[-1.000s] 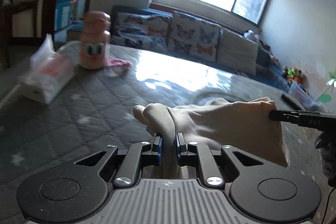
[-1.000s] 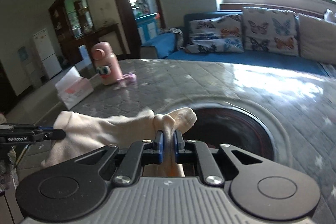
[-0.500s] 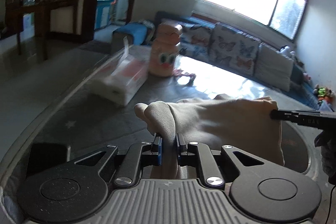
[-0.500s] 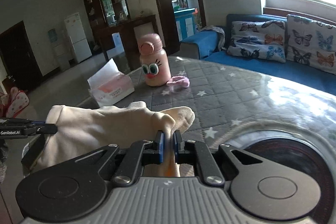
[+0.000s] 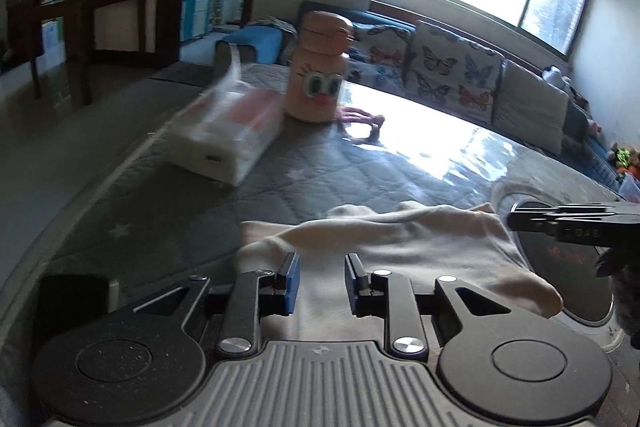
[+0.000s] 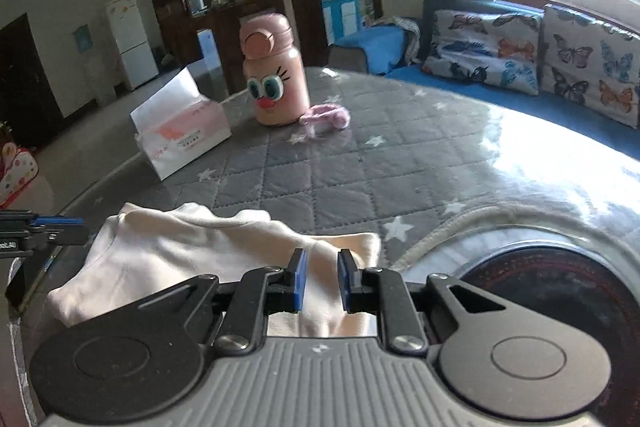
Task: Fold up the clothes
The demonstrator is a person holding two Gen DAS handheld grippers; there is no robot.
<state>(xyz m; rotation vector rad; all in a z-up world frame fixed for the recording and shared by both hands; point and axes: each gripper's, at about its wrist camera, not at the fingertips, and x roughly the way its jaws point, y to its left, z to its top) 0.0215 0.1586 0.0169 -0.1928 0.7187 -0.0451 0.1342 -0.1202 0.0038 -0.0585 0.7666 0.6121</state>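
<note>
A cream garment [image 5: 404, 239] lies folded on the grey quilted table cover [image 5: 304, 167], near the table's front edge; it also shows in the right wrist view [image 6: 192, 251]. My left gripper [image 5: 319, 283] is open, its jaws apart just above the garment's left end. My right gripper [image 6: 321, 281] is open over the garment's right end. The right gripper's tip shows at the right of the left wrist view [image 5: 560, 223]. The left gripper's tip shows at the left edge of the right wrist view [image 6: 40, 231].
A pink bottle with cartoon eyes [image 6: 274, 79], a tissue pack [image 6: 180, 131] and a small pink cloth [image 6: 326, 115] stand at the far side of the table. A dark round plate [image 6: 560, 291] sits under the glass at right. A dark phone [image 5: 74, 301] lies at left.
Both grippers have opened and let go of the garment. It has come down from being held up and now lies on the table.
</note>
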